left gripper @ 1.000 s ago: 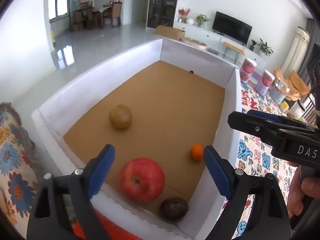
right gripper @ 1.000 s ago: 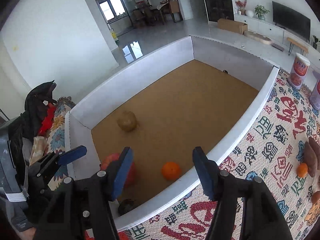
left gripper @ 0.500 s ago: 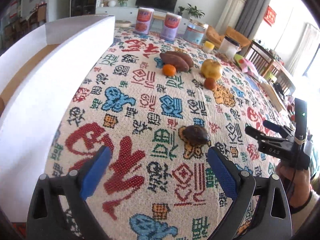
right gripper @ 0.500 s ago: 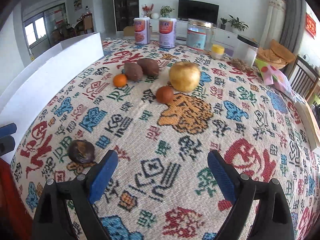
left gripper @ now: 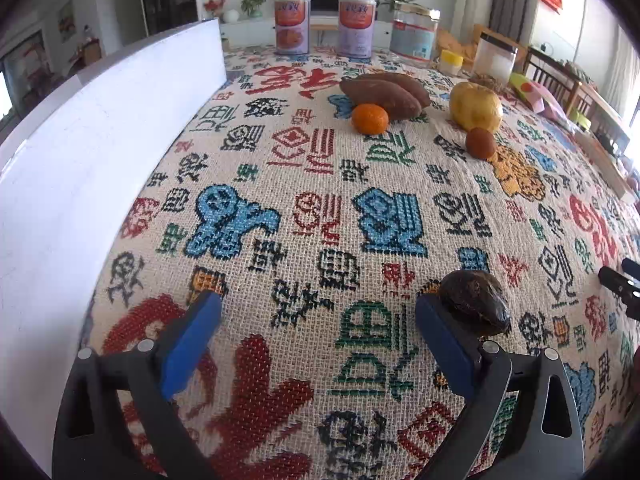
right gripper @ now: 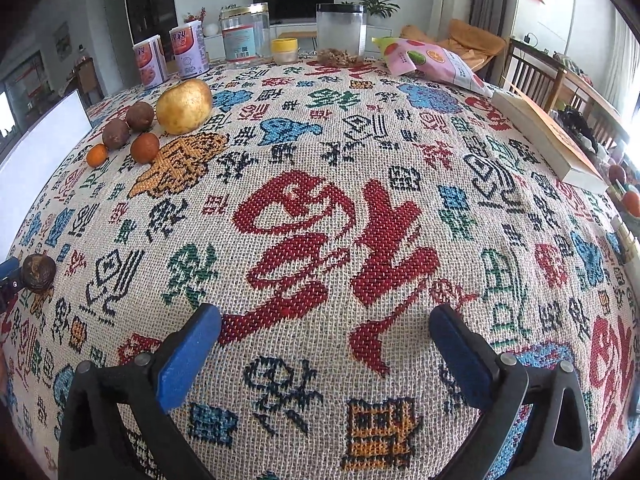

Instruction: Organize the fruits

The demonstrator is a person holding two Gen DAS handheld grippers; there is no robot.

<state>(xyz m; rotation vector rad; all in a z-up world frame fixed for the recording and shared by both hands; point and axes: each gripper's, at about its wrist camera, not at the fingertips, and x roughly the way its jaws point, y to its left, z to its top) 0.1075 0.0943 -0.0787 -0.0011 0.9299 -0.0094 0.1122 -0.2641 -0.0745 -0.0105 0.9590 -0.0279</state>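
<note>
Since a second ago I am seeing both wrist views swing away from the white box (left gripper: 100, 152) and its fruit, out over the patterned tablecloth (left gripper: 320, 208). My left gripper (left gripper: 318, 334) is standing spread wide with nothing between its blue pads (left gripper: 190, 344); a dark wrinkled fruit (left gripper: 474, 308) is lying on the cloth just outside its right-hand pad, touching or nearly so, I cannot tell which. My right gripper (right gripper: 326, 344) is opening its jaws over bare cloth, nothing between them. In the right view that same dark fruit is sitting at the far left edge. Farther off, I am looking at a small orange (left gripper: 370, 119) beside two sweet potatoes (left gripper: 384, 94), then a yellow pear-like fruit (left gripper: 476, 106) with a brown round fruit (left gripper: 480, 143) in front of it. Two cans (left gripper: 292, 24) and jars (left gripper: 414, 34) are standing along the far edge.
</note>
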